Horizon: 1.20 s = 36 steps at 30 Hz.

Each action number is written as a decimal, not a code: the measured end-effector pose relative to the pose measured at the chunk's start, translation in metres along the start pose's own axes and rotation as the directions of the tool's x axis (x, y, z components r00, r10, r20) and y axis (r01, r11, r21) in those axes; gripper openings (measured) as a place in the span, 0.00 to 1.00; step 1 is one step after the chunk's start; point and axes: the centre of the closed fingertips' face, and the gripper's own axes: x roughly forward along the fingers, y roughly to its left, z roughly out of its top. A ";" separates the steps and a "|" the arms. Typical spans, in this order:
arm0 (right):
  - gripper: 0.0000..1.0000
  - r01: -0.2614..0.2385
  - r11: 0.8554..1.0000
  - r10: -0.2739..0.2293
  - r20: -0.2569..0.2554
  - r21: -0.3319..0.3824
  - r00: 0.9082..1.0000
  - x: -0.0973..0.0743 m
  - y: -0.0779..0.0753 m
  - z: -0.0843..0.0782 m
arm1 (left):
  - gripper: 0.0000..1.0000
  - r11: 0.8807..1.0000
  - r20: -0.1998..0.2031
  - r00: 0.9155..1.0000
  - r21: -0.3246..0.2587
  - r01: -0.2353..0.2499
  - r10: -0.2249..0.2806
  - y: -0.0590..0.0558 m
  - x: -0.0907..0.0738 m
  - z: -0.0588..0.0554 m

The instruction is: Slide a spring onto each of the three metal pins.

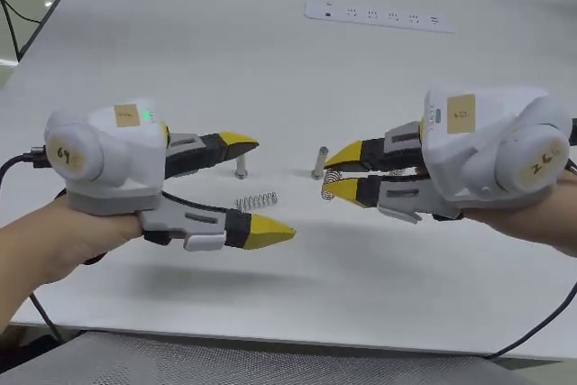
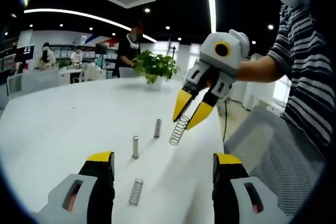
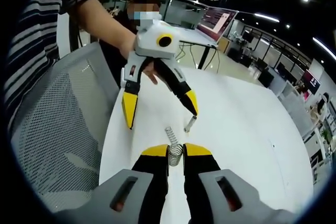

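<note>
My right gripper (image 1: 326,178) is shut on a small metal spring (image 1: 330,188), held just off the white table. The same spring (image 3: 173,148) sticks out between its yellow-tipped jaws and hangs from them as the spring (image 2: 178,129) in the left gripper view. A short metal pin (image 1: 319,161) stands right behind those tips, and a second pin (image 1: 241,167) stands further left. My left gripper (image 1: 257,187) is open, its jaws spread around a loose spring (image 1: 256,200) lying on the table. That spring (image 2: 136,191) lies ahead of my left jaws, before both pins (image 2: 135,147).
A white power strip (image 1: 379,17) lies at the far side of the table (image 1: 180,33). The table's near edge runs below both grippers, with a grey mesh chair (image 3: 58,129) beside it. A black cable (image 1: 22,161) trails from the left gripper.
</note>
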 end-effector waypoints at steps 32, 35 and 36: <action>0.07 0.036 0.997 -0.036 -0.009 0.064 0.999 -0.001 -0.012 -0.009 | 0.98 0.991 -0.003 0.992 -0.029 -0.127 0.127 0.030 -0.037 -0.012; 0.07 0.041 0.996 -0.040 -0.009 0.082 0.999 -0.001 -0.017 -0.008 | 0.98 0.991 -0.006 0.992 -0.028 -0.130 0.130 0.030 -0.038 -0.013; 0.07 0.046 0.996 -0.045 -0.014 0.079 0.999 -0.001 -0.019 -0.008 | 0.98 0.991 -0.005 0.991 -0.029 -0.131 0.131 0.031 -0.039 -0.013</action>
